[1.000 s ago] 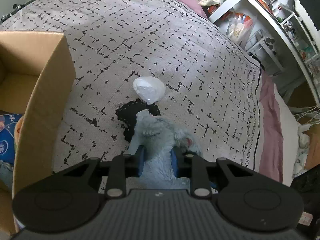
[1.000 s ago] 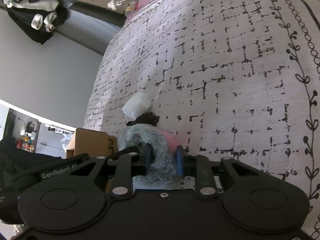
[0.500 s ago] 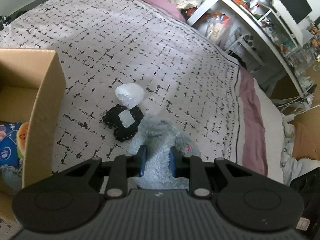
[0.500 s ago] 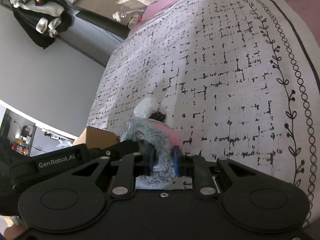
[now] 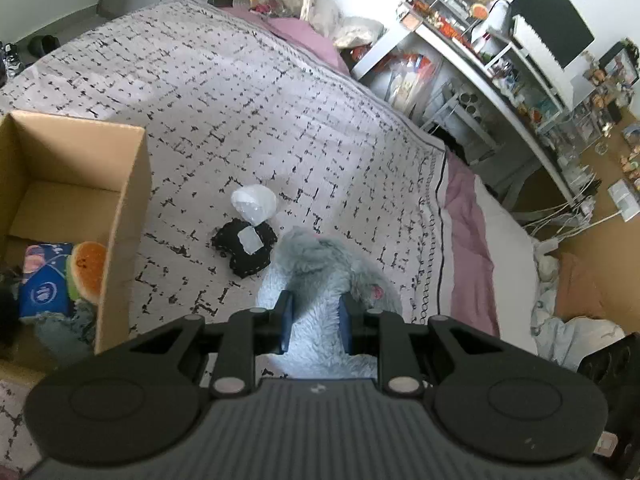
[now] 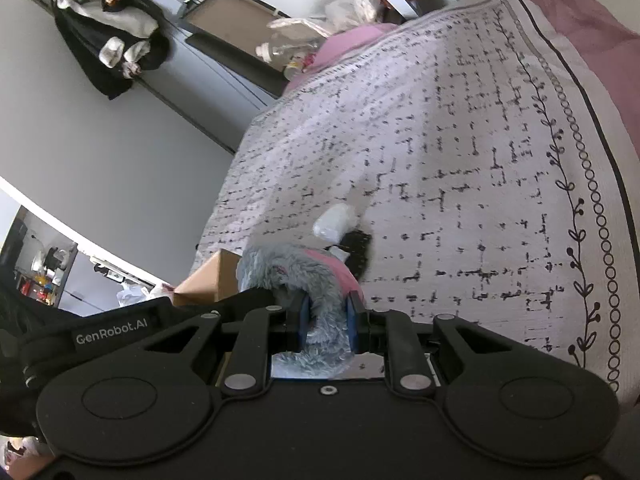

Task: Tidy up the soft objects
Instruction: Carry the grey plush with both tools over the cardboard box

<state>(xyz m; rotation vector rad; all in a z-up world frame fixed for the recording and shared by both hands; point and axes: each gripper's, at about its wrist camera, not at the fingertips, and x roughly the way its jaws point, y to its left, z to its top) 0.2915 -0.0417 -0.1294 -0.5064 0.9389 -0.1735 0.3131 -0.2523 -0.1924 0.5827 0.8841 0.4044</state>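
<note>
A fluffy grey plush toy [image 5: 320,264] with pink patches hangs above the patterned bedspread [image 5: 280,120]. My left gripper [image 5: 316,320] is shut on one part of it, blue pads pressed into the fur. My right gripper [image 6: 325,320] is shut on another part of the same grey plush toy [image 6: 296,272]. Beyond it on the bed lie a black soft item [image 5: 244,246] with a white tag and a white crumpled bag [image 5: 254,202]. An open cardboard box [image 5: 124,208] stands at the left, holding a watermelon plush [image 5: 86,268] and a blue pack [image 5: 44,280].
The bed's right edge drops to pink sheet [image 5: 468,240] and a floor with cables and clothes. A cluttered white desk [image 5: 500,80] stands beyond. In the right wrist view, the other gripper's black body [image 6: 100,328] sits at the left, with a grey wall behind.
Both grippers have risen with the grey plush toy held between them, lifting it off the bedspread. The black item and white bag now lie uncovered, and more of the box interior shows.
</note>
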